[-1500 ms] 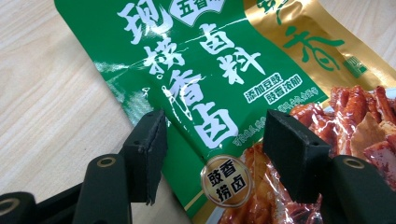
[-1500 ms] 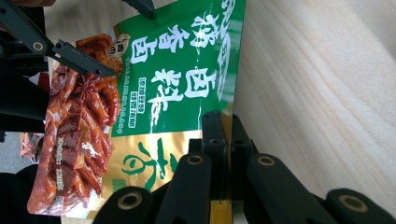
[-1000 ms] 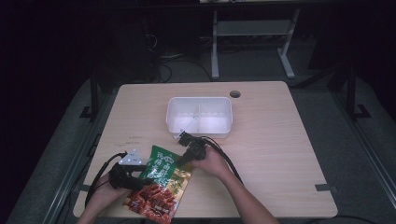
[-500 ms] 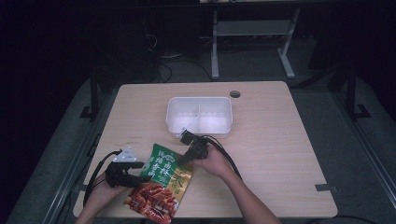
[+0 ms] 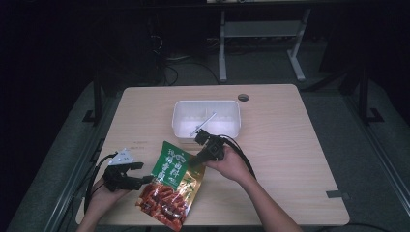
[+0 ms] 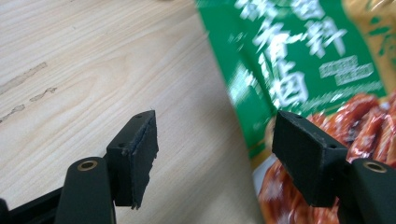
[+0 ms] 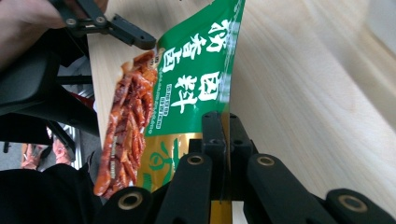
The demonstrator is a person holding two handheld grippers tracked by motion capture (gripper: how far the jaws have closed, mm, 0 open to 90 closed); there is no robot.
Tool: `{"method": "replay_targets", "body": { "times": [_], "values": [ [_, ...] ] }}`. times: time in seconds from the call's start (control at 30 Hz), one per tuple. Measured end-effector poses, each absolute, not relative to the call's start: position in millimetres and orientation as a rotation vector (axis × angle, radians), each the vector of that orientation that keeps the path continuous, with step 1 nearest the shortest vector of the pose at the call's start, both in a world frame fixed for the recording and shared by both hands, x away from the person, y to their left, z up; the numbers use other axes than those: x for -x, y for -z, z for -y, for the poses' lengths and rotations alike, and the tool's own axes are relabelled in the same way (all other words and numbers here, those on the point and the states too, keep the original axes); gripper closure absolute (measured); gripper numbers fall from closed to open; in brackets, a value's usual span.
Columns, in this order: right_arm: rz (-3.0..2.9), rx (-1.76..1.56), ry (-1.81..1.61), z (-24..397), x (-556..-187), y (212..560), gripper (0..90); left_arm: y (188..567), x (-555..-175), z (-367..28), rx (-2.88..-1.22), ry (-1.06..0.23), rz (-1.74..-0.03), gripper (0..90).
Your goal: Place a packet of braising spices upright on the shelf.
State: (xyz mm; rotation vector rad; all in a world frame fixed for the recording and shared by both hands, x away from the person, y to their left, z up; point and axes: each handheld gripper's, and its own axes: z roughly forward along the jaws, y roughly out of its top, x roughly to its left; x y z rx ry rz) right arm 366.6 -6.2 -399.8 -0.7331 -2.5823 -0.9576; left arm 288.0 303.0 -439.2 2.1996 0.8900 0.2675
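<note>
From above, the snack bag [image 5: 170,186] lies on the table [image 5: 290,145], just in front of the white tub [image 5: 206,118]. The right tool [image 5: 196,158] pinches the bag's edge. The left tool [image 5: 145,178] is beside the bag.

In the left gripper view, the left tool [image 6: 215,158] has just been opening, with bare table between its jaws and the bag [image 6: 299,60] next to them.

In the right gripper view, the right tool [image 7: 223,140] is clamped on the bag [image 7: 187,79].

Snack pouch [image 5: 170,186] on the table [image 5: 290,159] near its front edge, left of centre, left gripper [image 5: 145,179] just beside the pouch's left edge, right gripper [image 5: 196,162] at its right edge, tray [image 5: 207,118] behind the pouch, mid-table, small stick [image 5: 203,124] lying in the tray
</note>
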Motion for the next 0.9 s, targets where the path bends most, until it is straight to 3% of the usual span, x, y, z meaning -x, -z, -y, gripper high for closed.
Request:
{"method": "replay_targets", "body": {
  "times": [0.9],
  "values": [
    [2.717, 0.663, 1.165, 47, -328, 274, 89.9, 441, -290, -307, -2.193, -0.278, -0.916, 30.4]
  ]
}}
